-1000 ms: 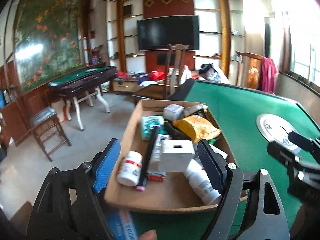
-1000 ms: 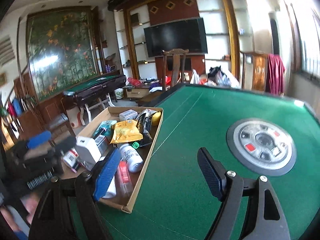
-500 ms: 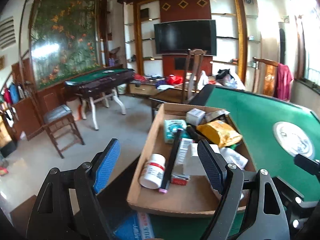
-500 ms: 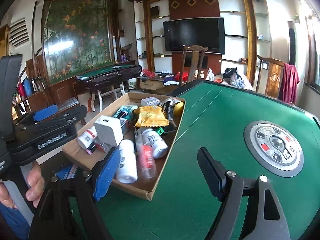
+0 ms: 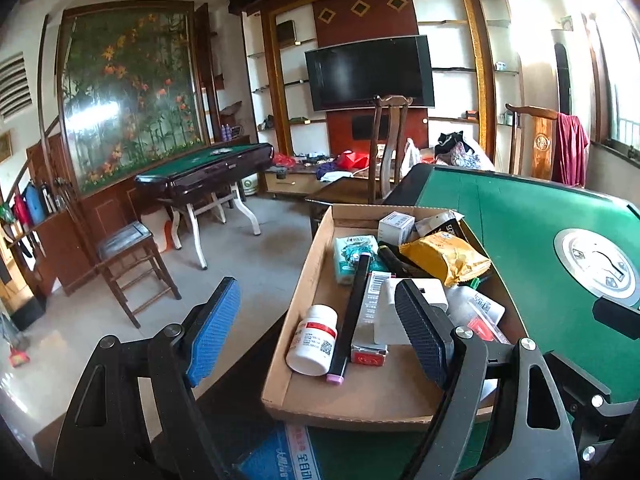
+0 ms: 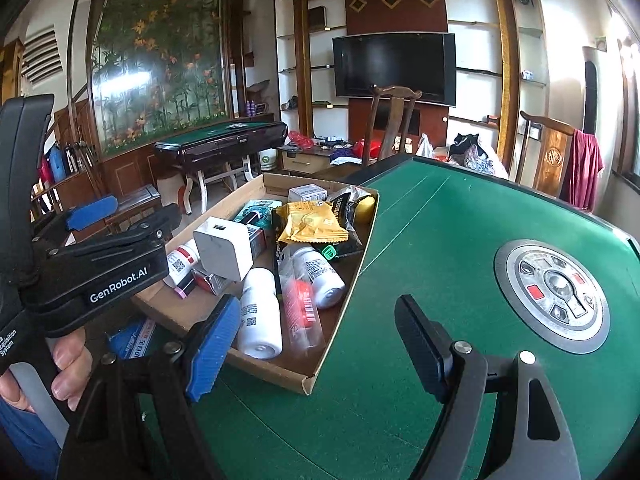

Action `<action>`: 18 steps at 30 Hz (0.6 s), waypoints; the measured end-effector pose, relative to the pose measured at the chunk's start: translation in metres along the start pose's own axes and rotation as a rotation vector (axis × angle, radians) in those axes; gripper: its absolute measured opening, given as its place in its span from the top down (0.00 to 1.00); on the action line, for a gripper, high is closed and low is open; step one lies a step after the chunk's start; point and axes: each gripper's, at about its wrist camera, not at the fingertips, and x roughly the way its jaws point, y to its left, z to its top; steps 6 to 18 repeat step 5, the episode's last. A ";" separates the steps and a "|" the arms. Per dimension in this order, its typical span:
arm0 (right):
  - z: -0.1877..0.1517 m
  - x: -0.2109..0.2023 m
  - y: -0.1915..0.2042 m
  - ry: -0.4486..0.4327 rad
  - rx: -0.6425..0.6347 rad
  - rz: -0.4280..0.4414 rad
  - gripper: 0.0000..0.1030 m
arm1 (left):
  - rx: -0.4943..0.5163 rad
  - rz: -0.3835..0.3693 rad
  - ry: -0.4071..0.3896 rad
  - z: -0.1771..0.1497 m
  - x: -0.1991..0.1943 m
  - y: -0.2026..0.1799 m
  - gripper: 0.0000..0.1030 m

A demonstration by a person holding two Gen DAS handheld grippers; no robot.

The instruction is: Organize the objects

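Honestly, I see both tools empty: left hand-held gripper [image 5: 316, 320] and right hand-held gripper [image 6: 316, 344] have jaws spread wide. My targets sit jumbled in the cardboard tray [image 6: 280, 372] at the green table [image 6: 440, 240] edge. I'd pinch the light, stiff white pill bottle [image 5: 314, 340] across its smooth, likely slippery body; the yellow snack packet [image 6: 310, 222] looks soft.

A brown cardboard tray [image 6: 280, 374] sits at the left edge of the green table [image 6: 440, 232]. Inside lie white bottles [image 6: 259, 316], a white box [image 6: 224, 248] and a yellow packet [image 6: 310, 222].
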 end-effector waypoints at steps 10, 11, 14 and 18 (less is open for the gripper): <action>0.000 0.000 -0.001 -0.002 0.003 -0.003 0.23 | -0.002 0.006 -0.010 0.000 -0.002 0.001 0.22; 0.000 0.000 -0.001 -0.002 0.003 -0.003 0.23 | -0.002 0.006 -0.010 0.000 -0.002 0.001 0.22; 0.000 0.000 -0.001 -0.002 0.003 -0.003 0.23 | -0.002 0.006 -0.010 0.000 -0.002 0.001 0.22; 0.000 0.000 -0.001 -0.002 0.003 -0.003 0.23 | -0.002 0.006 -0.010 0.000 -0.002 0.001 0.22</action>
